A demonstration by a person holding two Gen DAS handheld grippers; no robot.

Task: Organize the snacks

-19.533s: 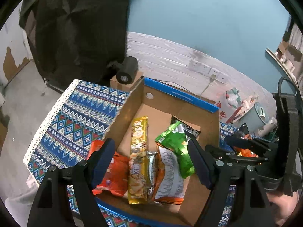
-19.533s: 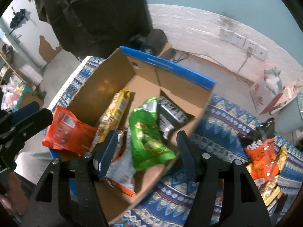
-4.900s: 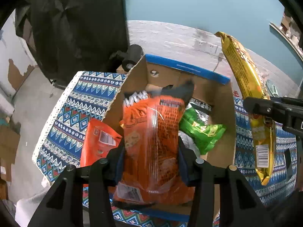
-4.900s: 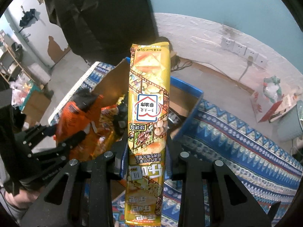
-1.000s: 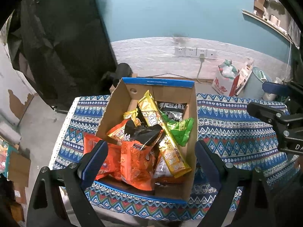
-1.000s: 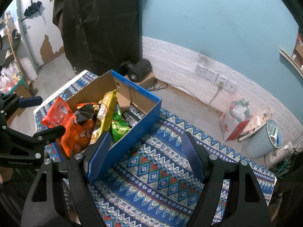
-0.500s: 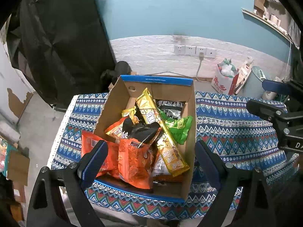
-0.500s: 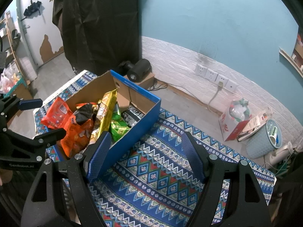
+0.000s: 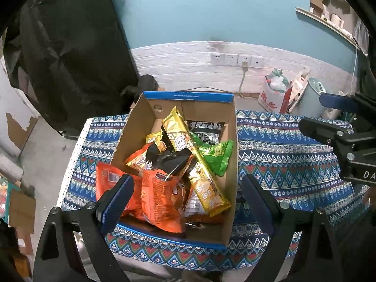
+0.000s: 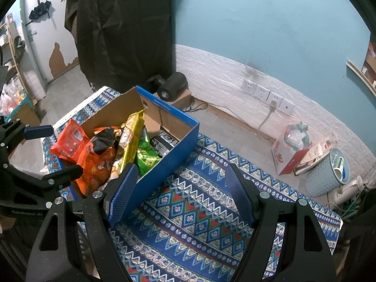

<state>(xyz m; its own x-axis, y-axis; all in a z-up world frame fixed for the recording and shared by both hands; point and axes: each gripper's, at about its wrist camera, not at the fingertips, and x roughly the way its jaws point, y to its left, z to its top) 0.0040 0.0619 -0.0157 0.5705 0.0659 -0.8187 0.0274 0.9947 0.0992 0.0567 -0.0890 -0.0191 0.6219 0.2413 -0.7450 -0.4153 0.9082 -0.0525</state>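
A cardboard box with a blue rim (image 9: 231, 141) (image 10: 174, 138) stands on the patterned tablecloth (image 9: 277, 150) and holds several snack bags. A long yellow pack (image 9: 195, 162) (image 10: 130, 138) lies slanting on top, beside an orange and black bag (image 9: 162, 185) (image 10: 96, 157), a green bag (image 9: 216, 157) (image 10: 145, 157) and a black pack (image 9: 206, 129). A red-orange bag (image 9: 105, 181) (image 10: 68, 141) hangs over the box's left wall. My left gripper (image 9: 185, 197) is open and empty above the box's near end. My right gripper (image 10: 181, 190) is open and empty over the cloth right of the box.
A black roll on a small carton (image 10: 174, 87) sits behind the box by the wall. On the floor at the right stand a red and white bag (image 10: 291, 150) and a light blue basket (image 10: 326, 176). A black curtain (image 9: 68, 54) hangs at the left.
Both grippers have let go of the orange bag and the yellow pack, which now lie in the box, and have pulled back and up. In the last second almost nothing has moved.
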